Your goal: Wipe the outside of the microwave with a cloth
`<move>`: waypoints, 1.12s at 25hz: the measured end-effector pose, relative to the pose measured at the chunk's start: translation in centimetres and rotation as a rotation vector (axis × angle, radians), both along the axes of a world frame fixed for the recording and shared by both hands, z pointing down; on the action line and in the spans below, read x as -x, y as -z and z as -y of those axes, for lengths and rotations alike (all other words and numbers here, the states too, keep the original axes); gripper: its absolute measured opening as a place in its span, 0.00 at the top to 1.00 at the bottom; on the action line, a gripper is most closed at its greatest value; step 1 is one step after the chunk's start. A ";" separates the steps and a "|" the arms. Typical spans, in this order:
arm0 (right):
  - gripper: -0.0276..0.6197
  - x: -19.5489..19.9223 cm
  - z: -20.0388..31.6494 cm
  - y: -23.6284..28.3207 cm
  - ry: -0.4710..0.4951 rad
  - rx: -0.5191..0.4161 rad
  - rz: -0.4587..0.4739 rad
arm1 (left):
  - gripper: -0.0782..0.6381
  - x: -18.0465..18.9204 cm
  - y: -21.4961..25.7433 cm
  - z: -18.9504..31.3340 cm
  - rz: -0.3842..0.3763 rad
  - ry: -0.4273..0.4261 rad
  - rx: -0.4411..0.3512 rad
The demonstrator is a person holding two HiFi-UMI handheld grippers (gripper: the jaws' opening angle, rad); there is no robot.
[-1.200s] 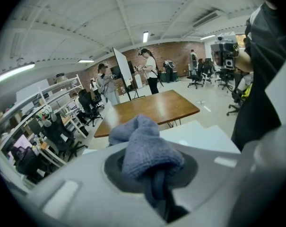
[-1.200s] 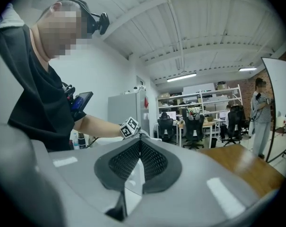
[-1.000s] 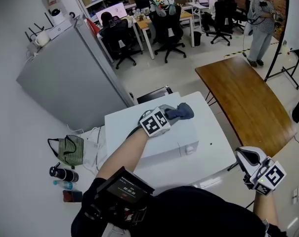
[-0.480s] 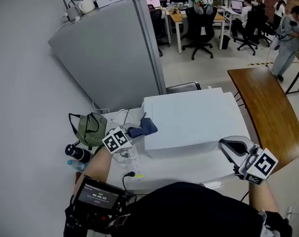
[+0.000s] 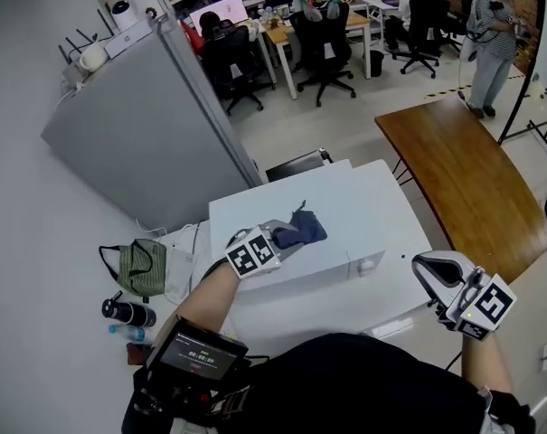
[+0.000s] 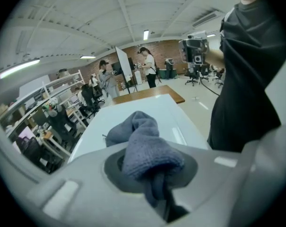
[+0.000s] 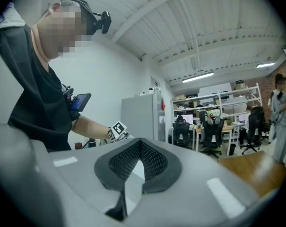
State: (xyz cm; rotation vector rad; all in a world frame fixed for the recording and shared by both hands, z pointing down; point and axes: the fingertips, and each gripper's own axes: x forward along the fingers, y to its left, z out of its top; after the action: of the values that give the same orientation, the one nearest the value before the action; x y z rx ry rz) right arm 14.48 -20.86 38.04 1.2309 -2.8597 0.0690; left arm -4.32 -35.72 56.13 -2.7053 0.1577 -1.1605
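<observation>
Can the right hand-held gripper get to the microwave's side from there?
Probably yes. The right hand-held gripper hangs just beside the microwave, and only white table shows between them.

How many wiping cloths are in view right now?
1: the blue cloth, pinched in the left claw, lies on the microwave's top near its front edge. Another could be hidden behind the microwave.

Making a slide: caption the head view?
Left tool holds a grey-blue cloth on top of the white microwave; right tool hangs empty alongside.
</observation>
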 end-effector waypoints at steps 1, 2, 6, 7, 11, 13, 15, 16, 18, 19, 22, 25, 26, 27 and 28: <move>0.95 -2.0 -0.2 -0.3 -0.024 0.007 0.005 | 0.82 -3.5 0.0 0.3 -0.004 -0.026 -0.003; 0.95 -3.8 -0.4 -0.5 -0.049 0.014 0.010 | 0.82 -6.8 0.0 0.5 -0.006 -0.053 -0.003; 0.95 -8.4 -1.5 -1.0 -0.124 0.030 0.021 | 0.82 -15.7 -0.1 0.7 0.022 -0.134 -0.015; 0.95 -8.9 -1.8 -1.0 -0.132 0.031 0.022 | 0.82 -16.8 -0.2 0.6 0.028 -0.143 -0.020; 0.95 -7.5 -2.3 -0.2 -0.114 0.012 0.016 | 0.81 -15.1 2.0 0.2 -0.040 -0.110 0.000; 0.95 -4.9 -2.2 0.8 -0.084 -0.010 0.006 | 0.81 -10.1 4.6 0.4 -0.090 -0.059 -0.019; 0.95 -1.2 -1.7 1.6 -0.042 -0.030 -0.008 | 0.81 -2.8 6.4 0.6 -0.104 0.001 -0.059; 0.95 1.0 -1.5 2.0 -0.017 -0.038 -0.015 | 0.81 1.3 6.9 0.4 -0.101 0.033 -0.073; 0.95 5.8 -1.4 2.4 0.039 -0.048 -0.031 | 0.81 9.5 6.6 -0.6 -0.079 0.092 -0.086; 0.95 8.2 -1.6 2.5 0.067 -0.047 -0.038 | 0.81 13.3 6.0 -1.4 -0.064 0.118 -0.086; 0.95 14.6 -2.1 2.6 0.130 -0.040 -0.057 | 0.81 21.7 3.2 -3.6 -0.031 0.174 -0.064; 0.95 18.4 -2.8 2.4 0.164 -0.007 -0.068 | 0.81 24.5 0.3 -4.9 -0.026 0.200 -0.036; 0.95 18.8 -2.9 2.3 0.165 -0.003 -0.075 | 0.81 24.6 -0.2 -5.0 -0.035 0.207 -0.031; 0.95 18.9 -3.0 2.3 0.164 0.004 -0.080 | 0.82 24.5 -0.4 -4.9 -0.045 0.215 -0.028; 0.95 18.8 -3.1 2.3 0.161 0.010 -0.085 | 0.82 24.3 -0.2 -4.7 -0.050 0.221 -0.029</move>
State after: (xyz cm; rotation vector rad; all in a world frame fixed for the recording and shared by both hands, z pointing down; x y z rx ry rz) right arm -4.30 -17.78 35.73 0.9730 -2.8682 0.0266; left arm -28.66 -30.98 56.33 -2.7466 0.4880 -1.1367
